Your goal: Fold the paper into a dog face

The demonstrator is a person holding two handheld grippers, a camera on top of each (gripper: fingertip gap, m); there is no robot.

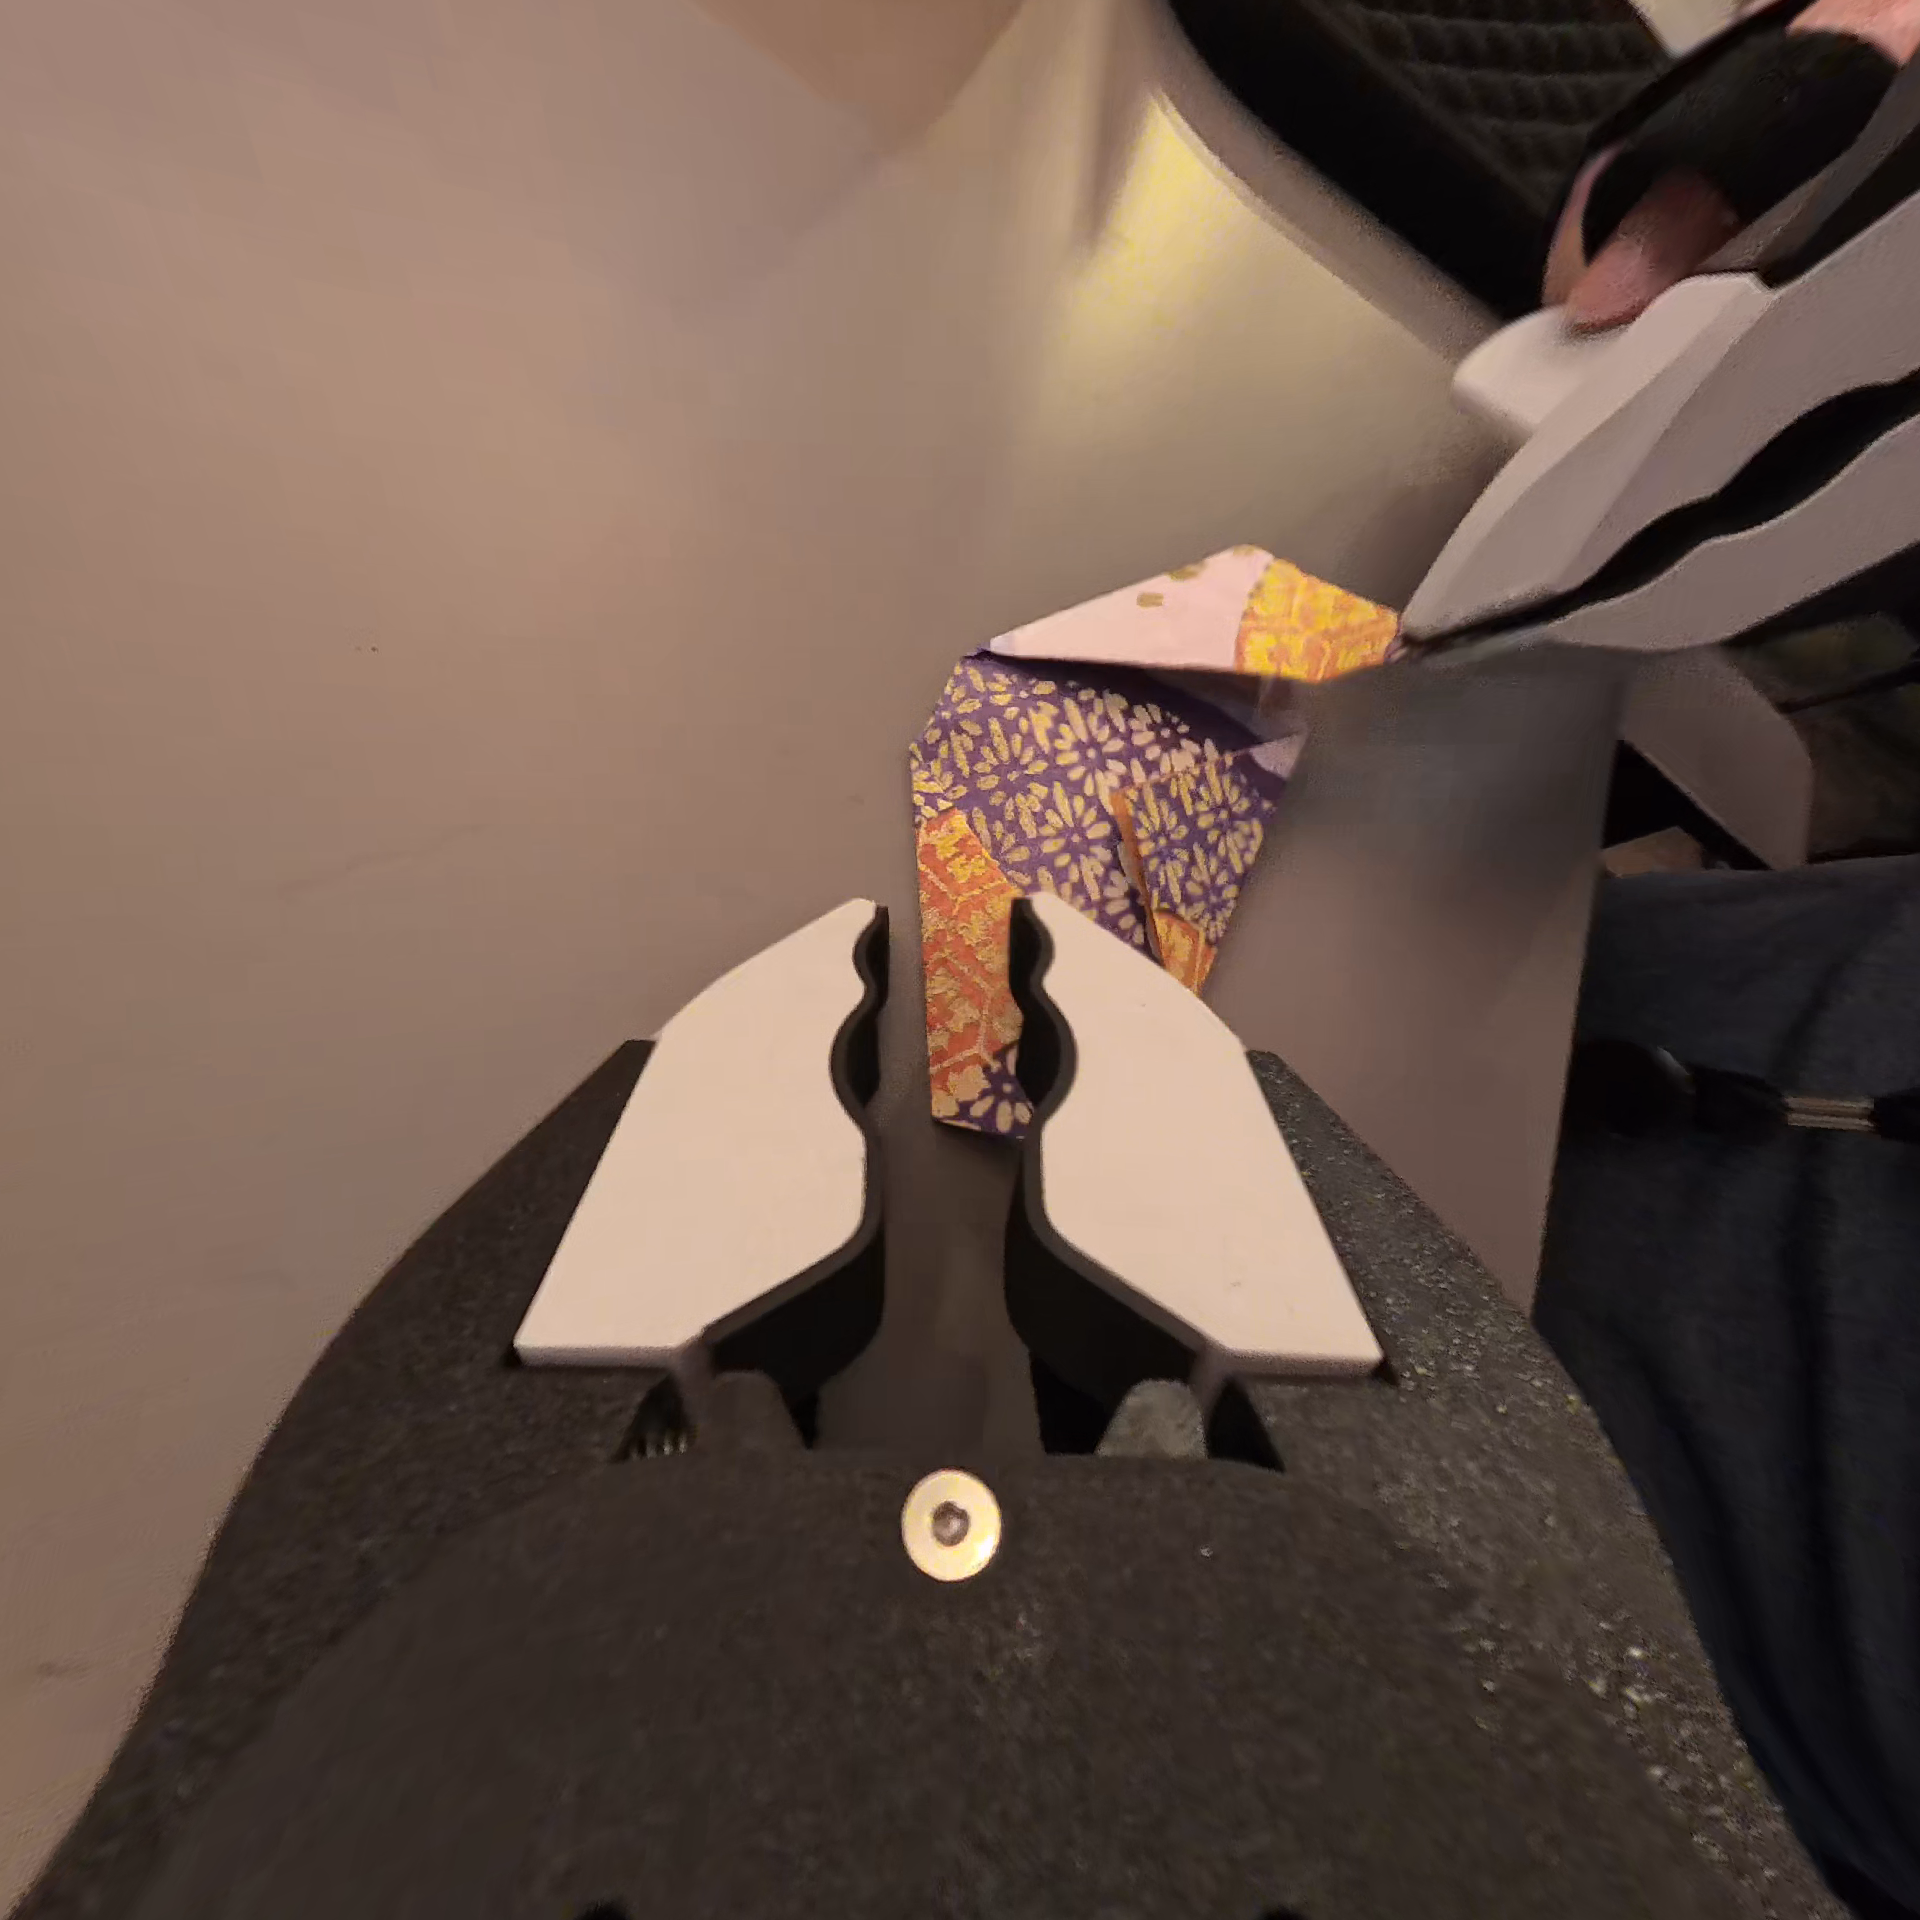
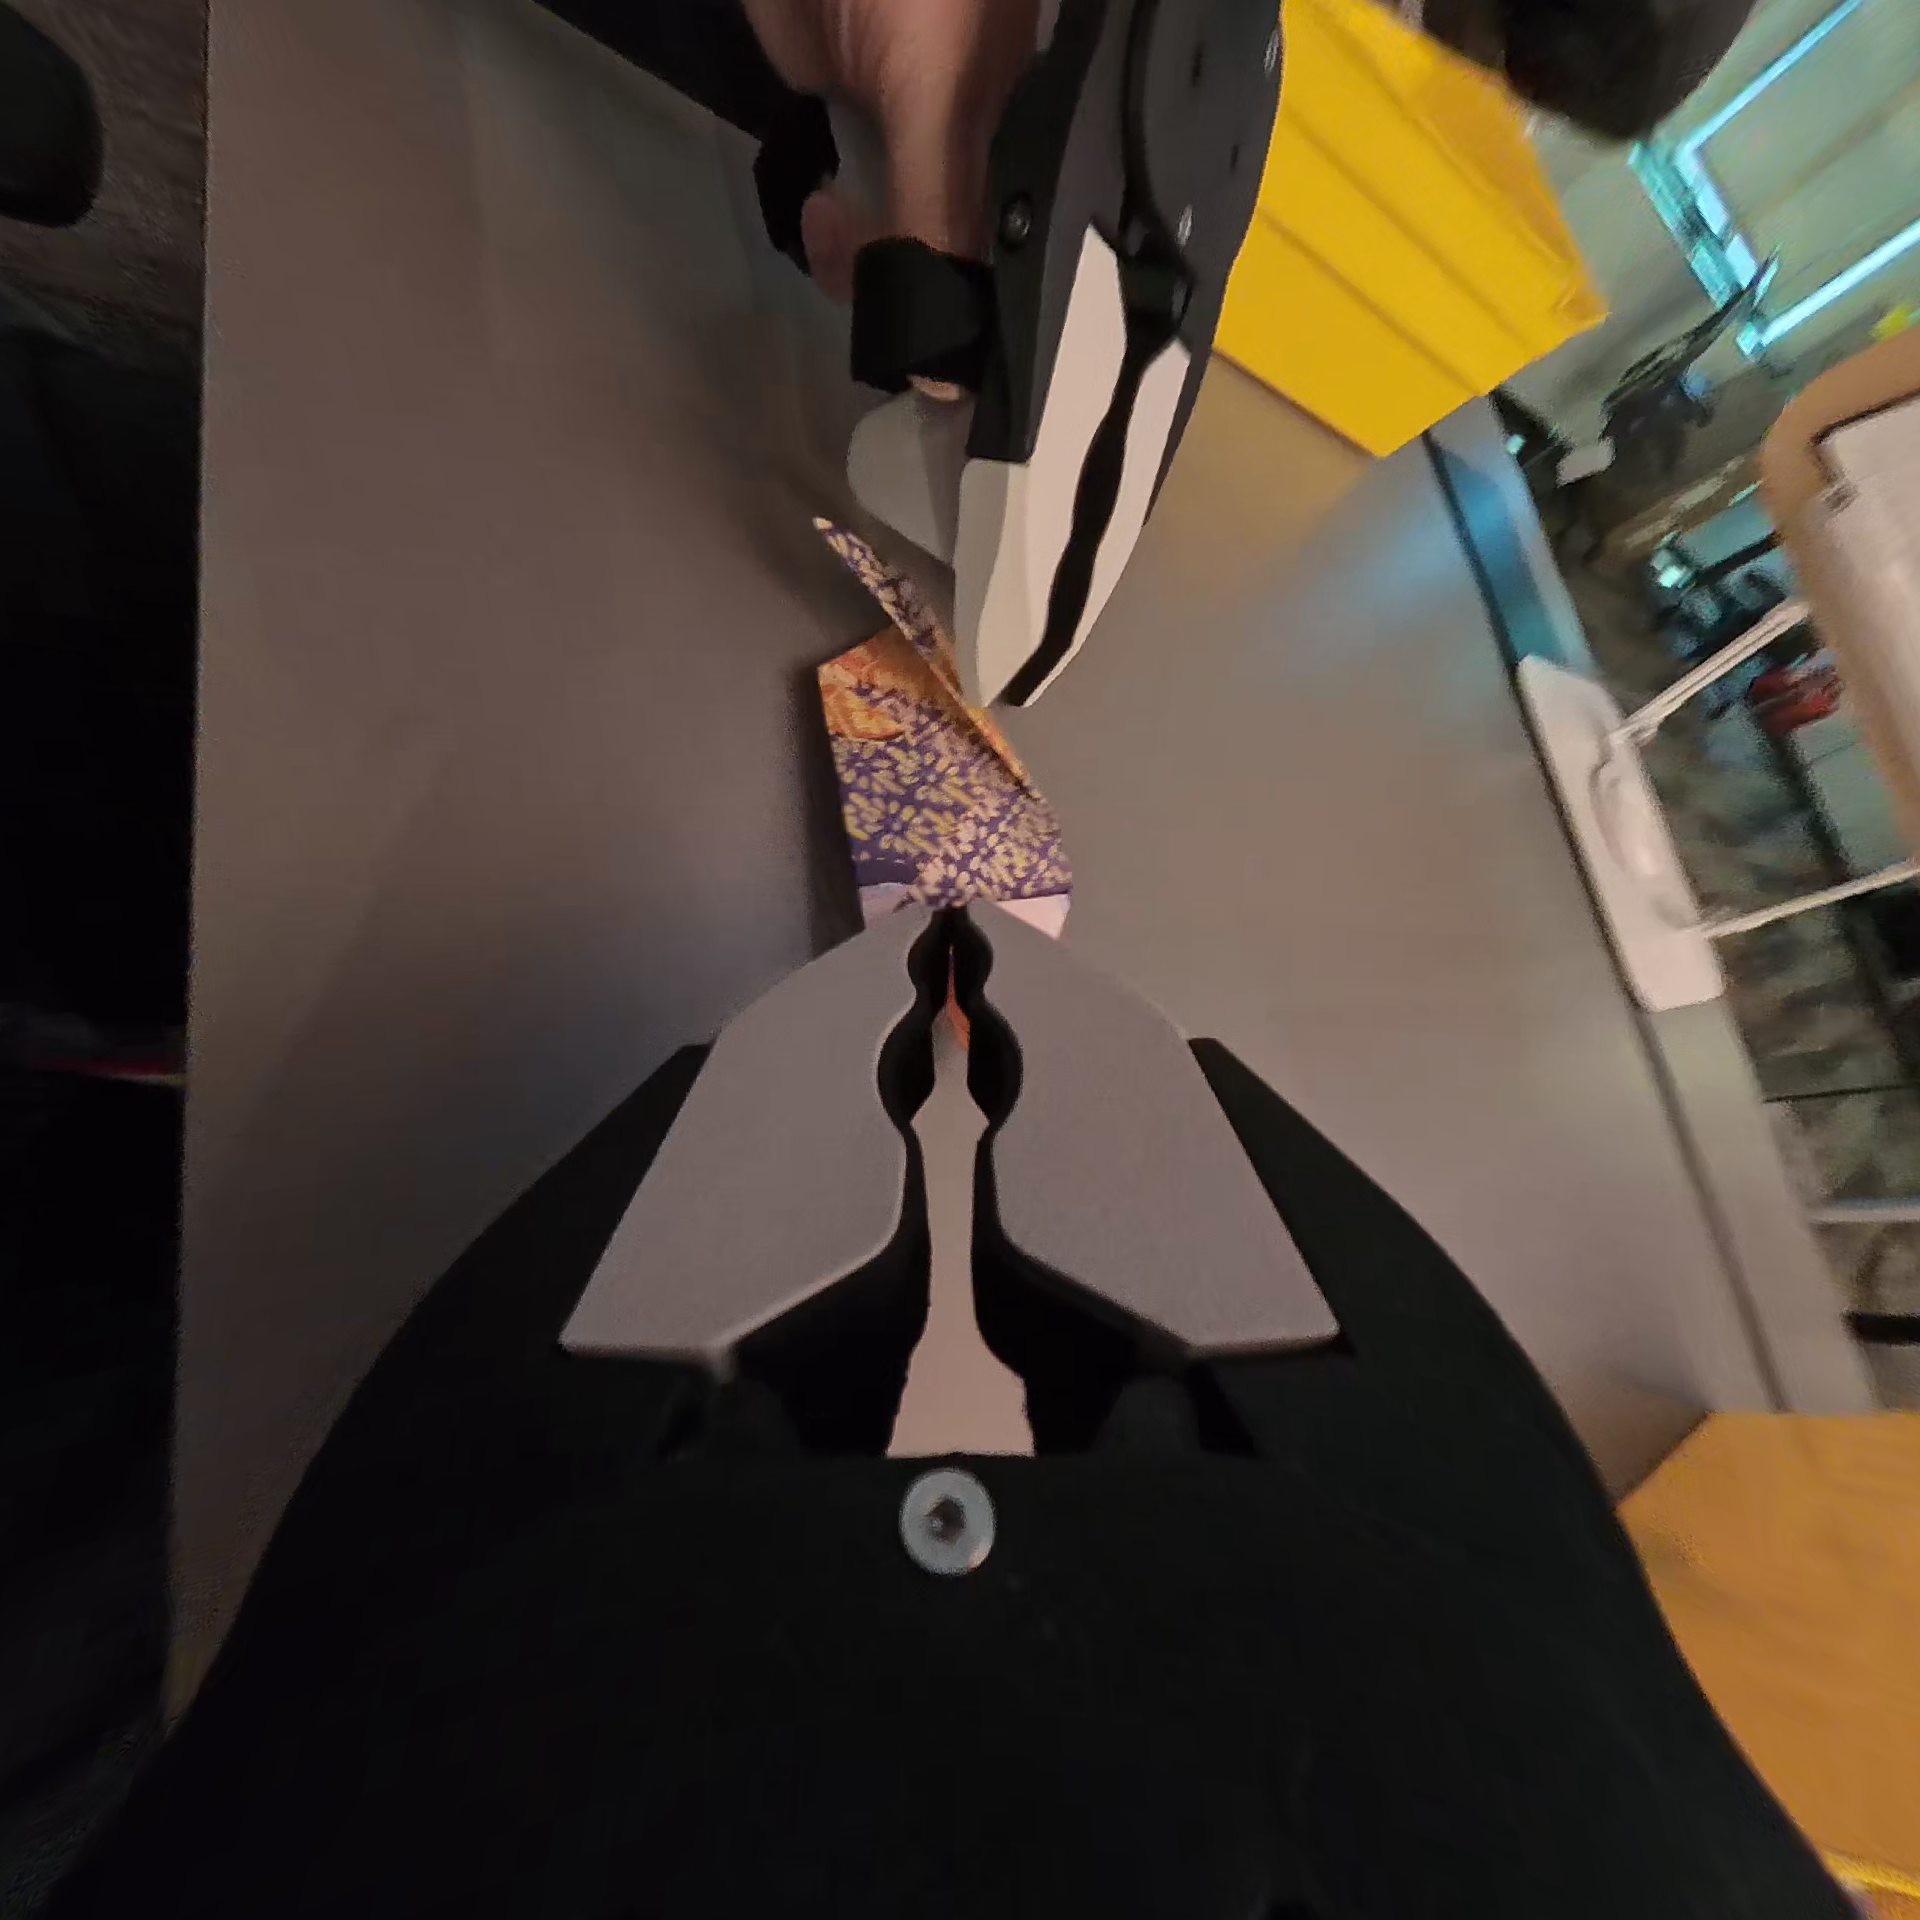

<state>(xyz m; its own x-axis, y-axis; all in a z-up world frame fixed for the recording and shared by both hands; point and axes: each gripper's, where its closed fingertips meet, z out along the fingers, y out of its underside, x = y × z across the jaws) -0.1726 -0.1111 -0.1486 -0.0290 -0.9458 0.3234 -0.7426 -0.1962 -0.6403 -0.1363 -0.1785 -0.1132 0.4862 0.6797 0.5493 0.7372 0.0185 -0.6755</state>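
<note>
Left tool point(image 1: 951, 935) parted, an orange flap of the folded patterned paper point(image 1: 1091, 810) between its tips, pale grey counter point(image 1: 468, 623), yellow bin point(image 2: 1392, 208) behind, right tool point(image 2: 948, 940) clenched on the paper's far corner

We carry two rough black plastic grippers, the left gripper point(image 1: 951, 1023) and right gripper point(image 2: 948, 971), each with pale grey wavy-edged fingers point(image 1: 727, 1143), one silver hex screw point(image 1: 951, 1525), and black finger straps point(image 2: 914, 317).
</note>
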